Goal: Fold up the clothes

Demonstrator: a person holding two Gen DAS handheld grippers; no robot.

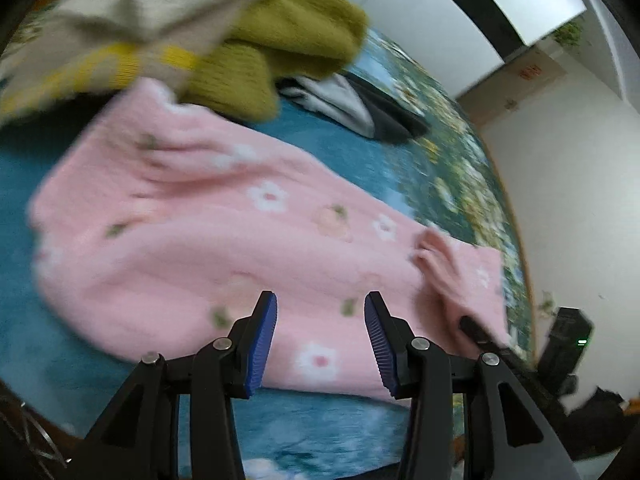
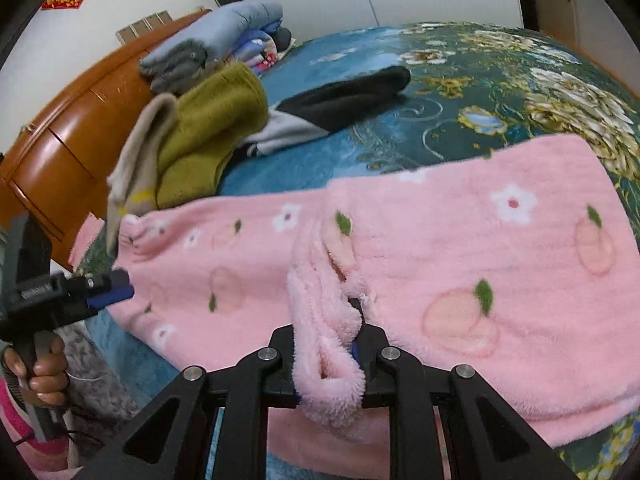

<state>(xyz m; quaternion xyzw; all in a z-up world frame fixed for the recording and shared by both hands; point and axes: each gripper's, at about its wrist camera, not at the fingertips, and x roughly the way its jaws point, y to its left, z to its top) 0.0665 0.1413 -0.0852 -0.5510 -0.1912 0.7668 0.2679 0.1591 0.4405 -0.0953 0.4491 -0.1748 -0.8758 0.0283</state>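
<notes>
- The fluffy pink fleece garment with white flowers and peach motifs lies spread across the blue floral bedspread, near its front edge; it is the piece being folded.
- The right gripper has its jaws clamped on a bunched fold of the pink garment at its near edge, the plush fabric bulging out between the black arms.
- The left gripper hangs over the garment's other end with its blue-padded jaws apart and nothing between them.
- Behind the pink garment, towards the wooden headboard, sits a heap of an olive-green knitted sweater and a beige knit with yellow stripes; a black-and-grey garment lies just beside it, loosely laid.
- Further behind, by the headboard, a stack of folded blue and grey textiles looks finished.
- By my reading the task is partway: the pink piece looks lengthwise doubled but needs its cross folds, and the heap looks unfolded.
</notes>
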